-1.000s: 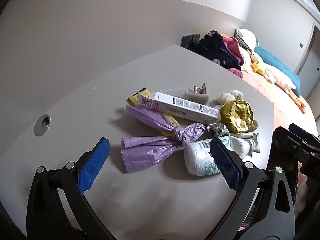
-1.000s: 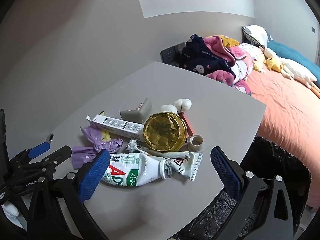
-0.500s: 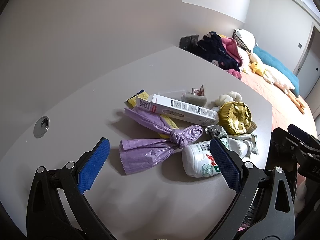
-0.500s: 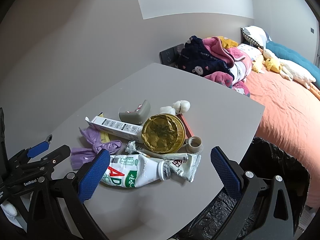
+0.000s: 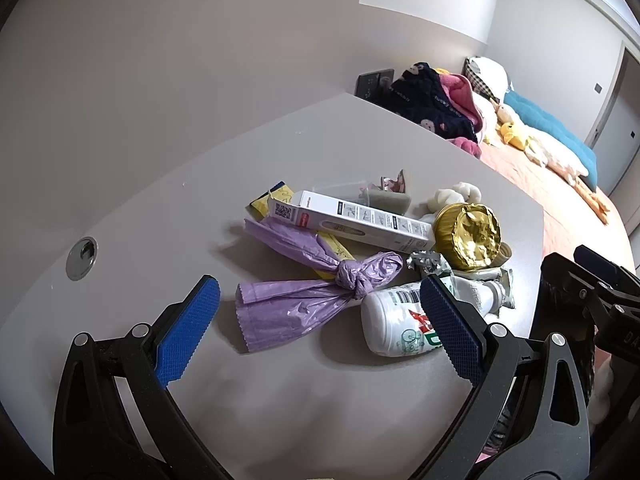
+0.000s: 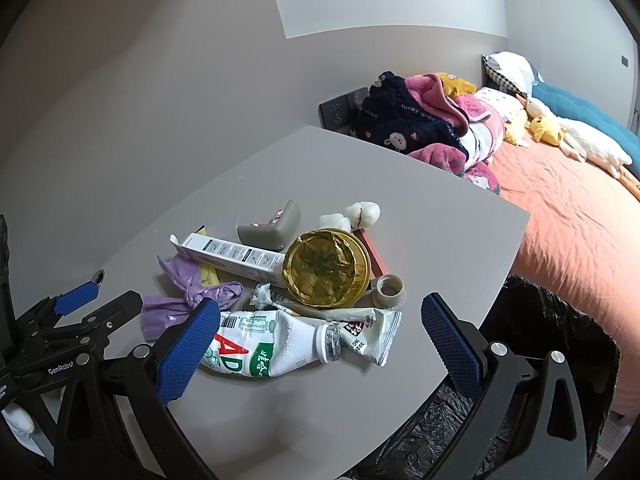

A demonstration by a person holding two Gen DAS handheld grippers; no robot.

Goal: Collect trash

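Observation:
A heap of trash lies on the grey table point(image 5: 160, 216): a knotted purple plastic bag point(image 5: 304, 300) point(image 6: 188, 300), a long white carton point(image 5: 352, 220) point(image 6: 228, 256), a crushed white bottle point(image 5: 400, 324) point(image 6: 264, 344), a gold foil bowl point(image 5: 468, 236) point(image 6: 326, 268), a white wrapper point(image 6: 372, 332) and a small grey cap point(image 6: 389, 290). My left gripper point(image 5: 320, 332) is open and empty, just short of the purple bag. My right gripper point(image 6: 320, 352) is open and empty, above the bottle. A black-lined trash bin point(image 6: 540, 360) stands by the table's right edge.
A round cable hole point(image 5: 82, 258) sits in the table at the left. Beyond the table is a bed with an orange cover point(image 6: 572, 224), piled clothes point(image 6: 420, 120) and plush toys point(image 6: 560, 136). A wall socket point(image 6: 340, 110) is behind the table. The wall is close behind.
Both grippers have drawn back and risen slightly, so the trash pile sits a little farther away in both views. Both stay open. Nothing on the table moved.

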